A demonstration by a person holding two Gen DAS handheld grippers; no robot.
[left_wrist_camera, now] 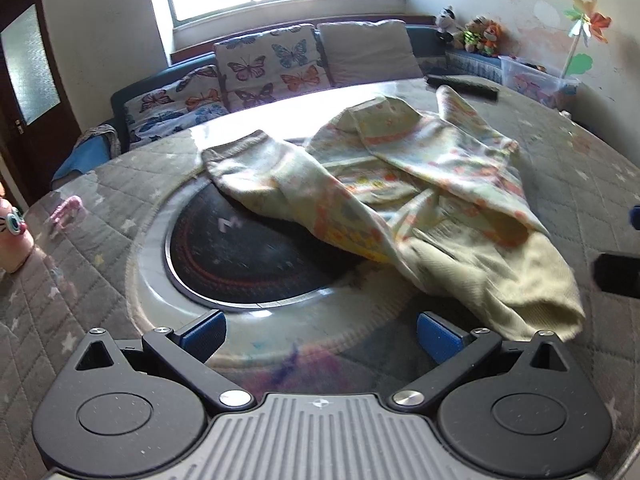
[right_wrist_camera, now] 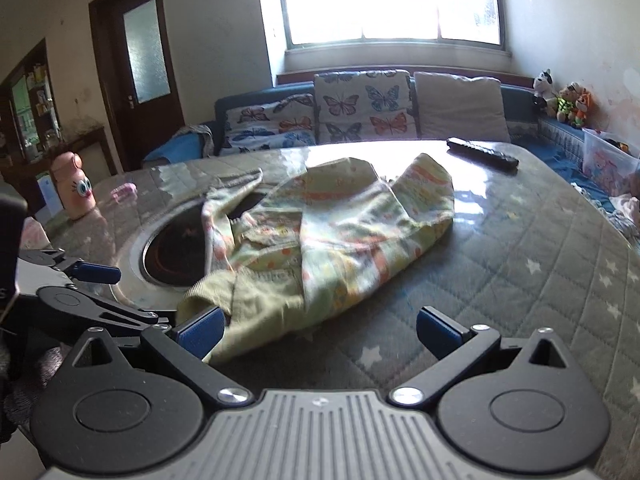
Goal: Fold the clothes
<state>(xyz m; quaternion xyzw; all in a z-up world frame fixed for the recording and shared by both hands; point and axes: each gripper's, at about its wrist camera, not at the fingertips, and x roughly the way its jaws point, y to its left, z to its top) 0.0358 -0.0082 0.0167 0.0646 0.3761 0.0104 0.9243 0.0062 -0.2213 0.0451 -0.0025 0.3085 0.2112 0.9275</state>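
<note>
One crumpled garment (left_wrist_camera: 400,184) was seen lying on the quilted surface (left_wrist_camera: 580,168), partly draped over a dark round inset (left_wrist_camera: 240,256). Its ribbed hem lay nearest the two grippers. The left gripper (left_wrist_camera: 320,332) and the right gripper (right_wrist_camera: 318,330) were each held with fingers spread wide, nothing gripped. Open room was left to the right. One remote control (right_wrist_camera: 482,154) and one pink bottle (right_wrist_camera: 76,188) were set near the edges.
</note>
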